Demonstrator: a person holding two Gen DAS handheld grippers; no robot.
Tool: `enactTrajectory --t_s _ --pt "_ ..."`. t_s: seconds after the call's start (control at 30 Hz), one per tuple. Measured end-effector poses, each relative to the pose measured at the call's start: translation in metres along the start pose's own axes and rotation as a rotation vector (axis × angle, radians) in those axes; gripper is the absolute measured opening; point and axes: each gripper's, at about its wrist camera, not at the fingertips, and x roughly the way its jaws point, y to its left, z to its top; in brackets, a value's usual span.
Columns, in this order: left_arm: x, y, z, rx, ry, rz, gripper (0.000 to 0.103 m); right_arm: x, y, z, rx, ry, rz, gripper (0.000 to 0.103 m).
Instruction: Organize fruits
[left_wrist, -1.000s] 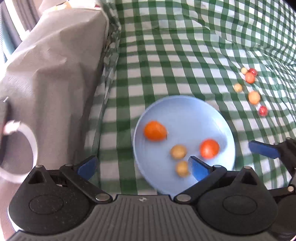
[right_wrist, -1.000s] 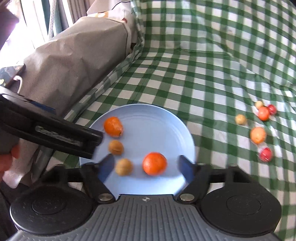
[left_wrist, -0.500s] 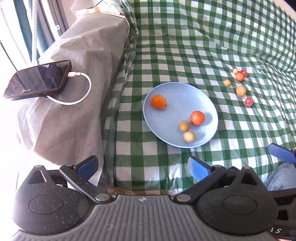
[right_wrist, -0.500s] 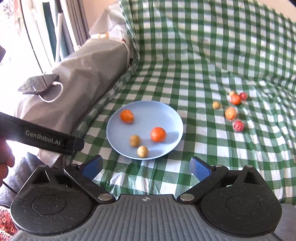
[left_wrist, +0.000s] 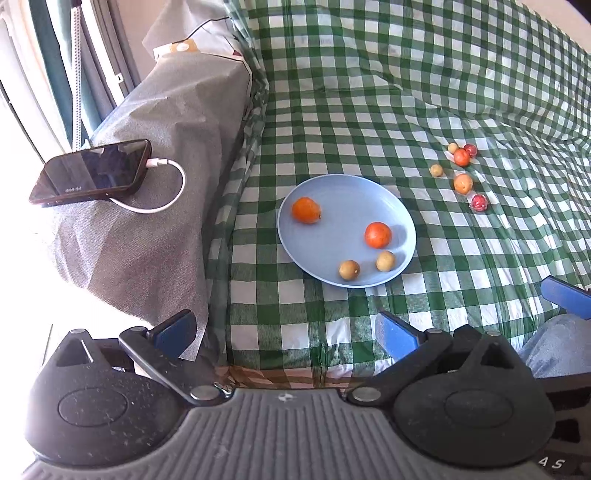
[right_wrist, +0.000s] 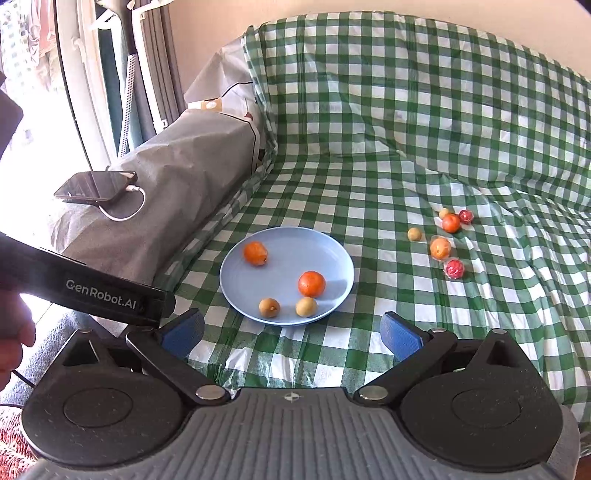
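Loose fruits (right_wrist: 440, 247) lie ahead and rightward of the plate (right_wrist: 334, 243), nearer the empty, spread-wide right gripper (right_wrist: 291, 334).

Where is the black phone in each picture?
Left wrist view: the phone lies at the left, on the grey cover, cable plugged in.
Right wrist view: the phone is smaller, upper left, on the same cover.
Shared landmark: the blue plate to its right.
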Motion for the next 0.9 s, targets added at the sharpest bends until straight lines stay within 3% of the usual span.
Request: enactTrajectory --t_s 0.9 --pt "0.016 -0.007 0.008 0.051 0.048 0.055 0.103 0.008 -0.005 -0.005 0.017 0.038 0.001 0.102"
